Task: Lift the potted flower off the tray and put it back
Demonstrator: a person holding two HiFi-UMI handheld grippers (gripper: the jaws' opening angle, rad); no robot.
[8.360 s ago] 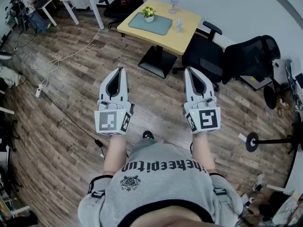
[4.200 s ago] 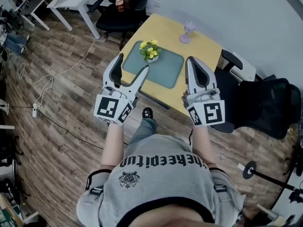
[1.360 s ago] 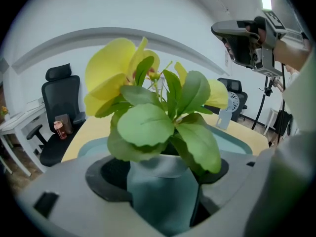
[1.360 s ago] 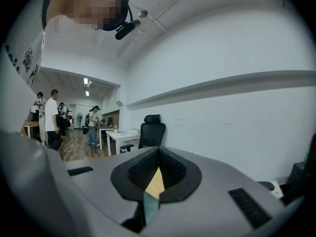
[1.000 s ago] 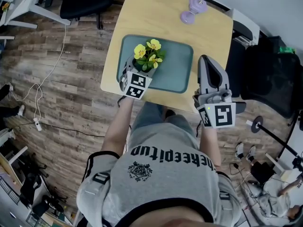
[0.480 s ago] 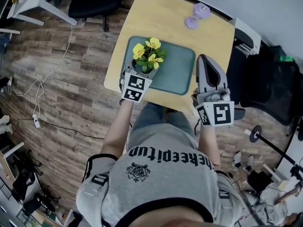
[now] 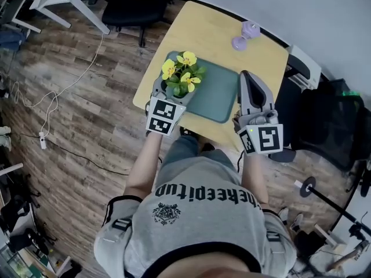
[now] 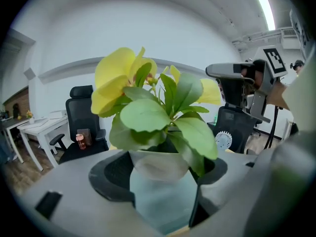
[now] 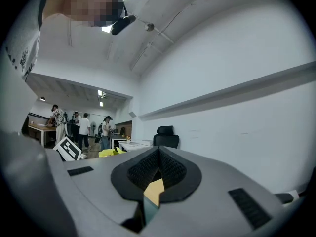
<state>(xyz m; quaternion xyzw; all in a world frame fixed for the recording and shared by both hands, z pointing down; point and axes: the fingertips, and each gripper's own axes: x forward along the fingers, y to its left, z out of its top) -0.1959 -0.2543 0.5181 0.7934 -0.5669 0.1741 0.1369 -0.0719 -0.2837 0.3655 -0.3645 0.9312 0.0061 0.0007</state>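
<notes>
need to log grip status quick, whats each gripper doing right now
Left gripper: closed on the potted flower, gripping its pot.
Right gripper: closed, holding nothing.

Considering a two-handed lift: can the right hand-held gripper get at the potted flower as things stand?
Probably yes: only bare tray lies between the right hand-held gripper and the potted flower. But its jaws are together, and the left hand-held gripper clamps the potted flower, leaving little room.

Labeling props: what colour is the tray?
Muted teal-green tray, clearest in the head view.
</notes>
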